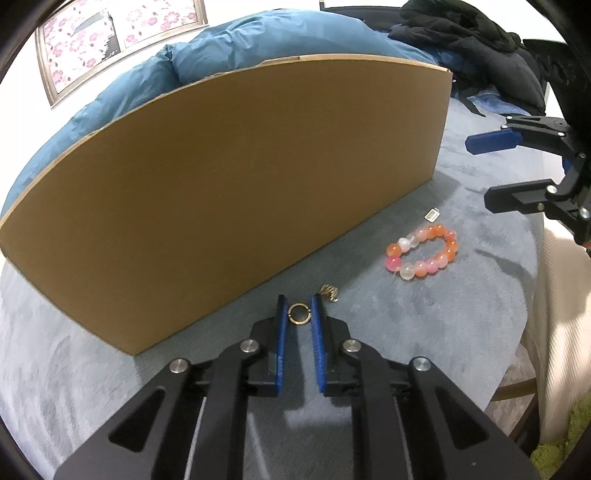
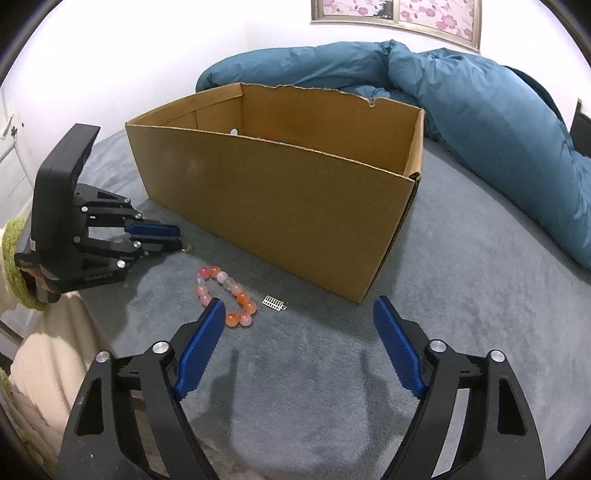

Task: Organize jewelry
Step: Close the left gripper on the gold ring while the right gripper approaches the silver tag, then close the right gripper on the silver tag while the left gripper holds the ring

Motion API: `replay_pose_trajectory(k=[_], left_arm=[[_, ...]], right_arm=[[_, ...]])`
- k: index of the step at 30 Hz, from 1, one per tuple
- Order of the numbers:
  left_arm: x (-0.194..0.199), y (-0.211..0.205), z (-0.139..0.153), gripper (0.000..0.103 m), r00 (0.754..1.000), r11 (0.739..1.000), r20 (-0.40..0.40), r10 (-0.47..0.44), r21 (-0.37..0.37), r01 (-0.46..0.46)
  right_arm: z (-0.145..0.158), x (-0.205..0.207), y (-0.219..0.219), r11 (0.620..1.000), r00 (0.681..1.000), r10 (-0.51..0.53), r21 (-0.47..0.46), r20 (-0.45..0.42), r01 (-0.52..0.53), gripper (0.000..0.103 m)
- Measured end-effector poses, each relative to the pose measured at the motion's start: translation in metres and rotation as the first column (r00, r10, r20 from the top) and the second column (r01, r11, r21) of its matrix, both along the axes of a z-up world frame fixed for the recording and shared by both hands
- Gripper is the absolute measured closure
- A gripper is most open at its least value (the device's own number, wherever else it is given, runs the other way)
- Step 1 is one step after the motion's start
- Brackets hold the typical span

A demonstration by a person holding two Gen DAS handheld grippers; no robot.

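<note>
- The left gripper (image 1: pixel 300 314), black with blue pads, is nearly closed around a small gold ring (image 1: pixel 299 314) that lies on the grey plush bed cover (image 1: pixel 424 332); the ring sits between the pads, and whether they press on it cannot be told.
- Just beyond that gripper's tips lies a small gold trinket (image 1: pixel 330 292), close to the wall of the open brown cardboard box (image 1: pixel 258 158).
- A bracelet of round orange, pink and clear beads (image 1: pixel 423 252) lies on the cover to the right of the ring, apart from the box.
- A small silver comb-shaped charm (image 2: pixel 274 302) lies between the bracelet and the near corner of the box.
- The right gripper (image 2: pixel 299 321) hovers with its jaws wide apart and nothing between the pads; its left pad overlaps the bracelet in its own view.
- A rumpled teal quilt (image 2: pixel 480 110) lies behind the box, below a framed picture of pink flowers (image 2: pixel 406 14).
</note>
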State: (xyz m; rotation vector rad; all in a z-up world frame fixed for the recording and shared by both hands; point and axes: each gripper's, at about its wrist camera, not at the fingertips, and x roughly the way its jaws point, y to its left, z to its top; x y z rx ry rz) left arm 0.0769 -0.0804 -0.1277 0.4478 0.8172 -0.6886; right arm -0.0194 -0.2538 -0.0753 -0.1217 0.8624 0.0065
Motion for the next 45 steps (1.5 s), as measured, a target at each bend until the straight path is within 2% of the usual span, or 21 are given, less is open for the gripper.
replay_pose_trajectory(k=[8,10,15,32,33,41,45], left_arm=[[-0.002,0.009,0.002,0.091,0.999,0.999,0.015,0.03,0.013,-0.031],[-0.001,0.012,0.002,0.091,0.999,0.999,0.018,0.034,0.018,-0.034],[0.006,0.012,0.003,0.091,0.999,0.999,0.015,0.041,0.023,-0.041],[0.015,0.009,-0.001,0.091,1.0,0.999,-0.003,0.029,0.041,-0.029],[0.015,0.009,-0.001,0.091,1.0,0.999,-0.004,0.029,0.043,-0.029],[0.016,0.006,-0.001,0.091,1.0,0.998,-0.005,0.03,0.048,-0.03],[0.014,0.006,-0.001,0.091,1.0,0.998,0.0,0.031,0.051,-0.031]], right_arm=[[-0.008,0.009,0.003,0.998,0.998,0.054,-0.011,-0.022,-0.054,0.047],[-0.012,0.013,0.004,0.997,0.997,0.069,-0.025,-0.035,-0.07,0.054],[-0.02,0.019,0.003,0.995,0.993,0.092,-0.032,-0.067,-0.095,0.063],[-0.037,0.037,-0.003,0.986,0.976,0.156,0.085,-0.152,-0.144,0.078],[-0.039,0.038,-0.004,0.987,0.976,0.153,0.081,-0.157,-0.142,0.082],[-0.044,0.036,0.002,0.987,0.969,0.163,0.029,-0.184,-0.16,0.086],[-0.044,0.036,0.005,0.987,0.968,0.162,0.017,-0.191,-0.162,0.093]])
